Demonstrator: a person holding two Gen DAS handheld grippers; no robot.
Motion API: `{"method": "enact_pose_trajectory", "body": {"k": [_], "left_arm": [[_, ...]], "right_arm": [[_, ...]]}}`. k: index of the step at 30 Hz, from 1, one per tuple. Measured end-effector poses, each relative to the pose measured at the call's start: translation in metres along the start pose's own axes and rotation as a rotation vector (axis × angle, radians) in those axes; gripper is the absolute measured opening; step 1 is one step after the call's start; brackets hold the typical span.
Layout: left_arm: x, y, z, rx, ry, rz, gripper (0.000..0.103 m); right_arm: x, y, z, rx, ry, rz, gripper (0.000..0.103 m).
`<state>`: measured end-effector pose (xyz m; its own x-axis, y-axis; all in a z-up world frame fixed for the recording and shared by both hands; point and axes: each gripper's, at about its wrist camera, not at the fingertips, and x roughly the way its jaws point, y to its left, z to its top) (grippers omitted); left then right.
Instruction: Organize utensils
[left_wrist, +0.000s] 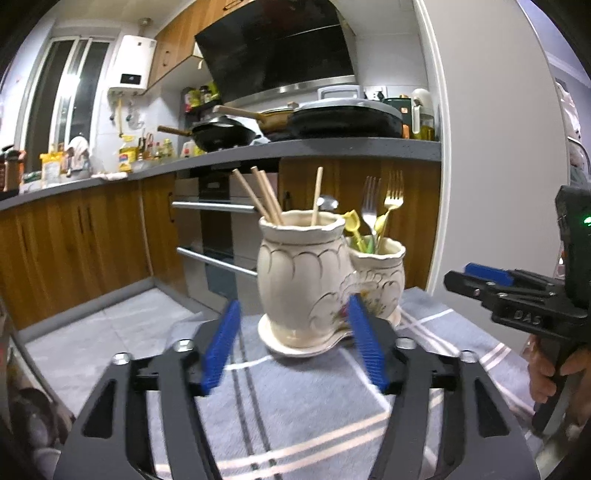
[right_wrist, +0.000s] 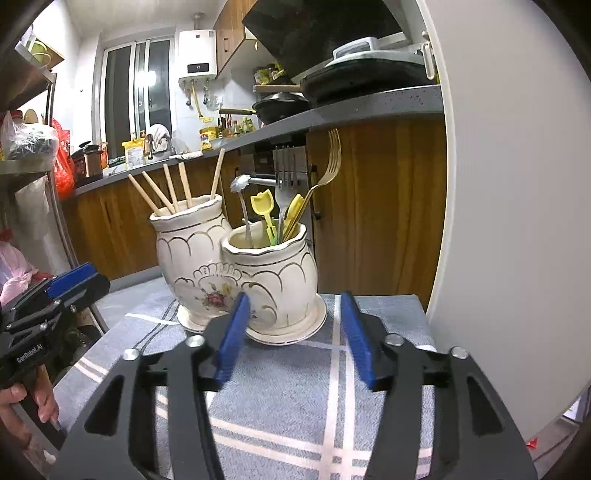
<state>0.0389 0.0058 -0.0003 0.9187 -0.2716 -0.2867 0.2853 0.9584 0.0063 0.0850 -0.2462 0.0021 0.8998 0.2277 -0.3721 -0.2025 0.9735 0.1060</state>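
We hold the left tool (left_wrist: 291, 339) and right tool (right_wrist: 293, 334) with jaws wide and empty. Just beyond them, on the checked cloth (right_wrist: 295, 417) over the tabletop, stands the twin vase holder (right_wrist: 236, 273). Chopsticks (right_wrist: 168, 192) fill its taller pot, forks (right_wrist: 291, 173) and small utensils the shorter.

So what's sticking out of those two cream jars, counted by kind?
Wooden chopsticks: 5
Metal forks: 2
Yellow plastic picks: 2
Flower-topped silver stirrer: 1
Total: 10
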Motion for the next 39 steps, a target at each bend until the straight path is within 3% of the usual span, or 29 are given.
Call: {"method": "enact_pose_trajectory", "body": {"k": [4,7,10,22,39], "left_arm": [[-0.003,0.003,-0.004,0.006,-0.005,0.015,0.069],[-0.001,0.004,-0.005,0.002,-0.003,0.032,0.084],[-0.001,0.009,-0.005,-0.020,-0.013,0.039,0.088],[0.000,0.005,-0.004,-0.004,-0.015,0.047,0.095],[0.001,0.006,-0.004,-0.009,-0.012,0.054,0.096]], "right_arm": [[-0.006,0.006,-0.001,-0.043,-0.049,-0.020,0.074],[-0.006,0.008,-0.002,-0.050,-0.065,-0.017,0.082],[-0.005,0.008,-0.004,-0.046,-0.074,-0.016,0.088],[-0.003,0.016,-0.007,-0.086,-0.088,-0.015,0.097],[-0.004,0.017,-0.007,-0.090,-0.091,-0.019,0.097]]}}
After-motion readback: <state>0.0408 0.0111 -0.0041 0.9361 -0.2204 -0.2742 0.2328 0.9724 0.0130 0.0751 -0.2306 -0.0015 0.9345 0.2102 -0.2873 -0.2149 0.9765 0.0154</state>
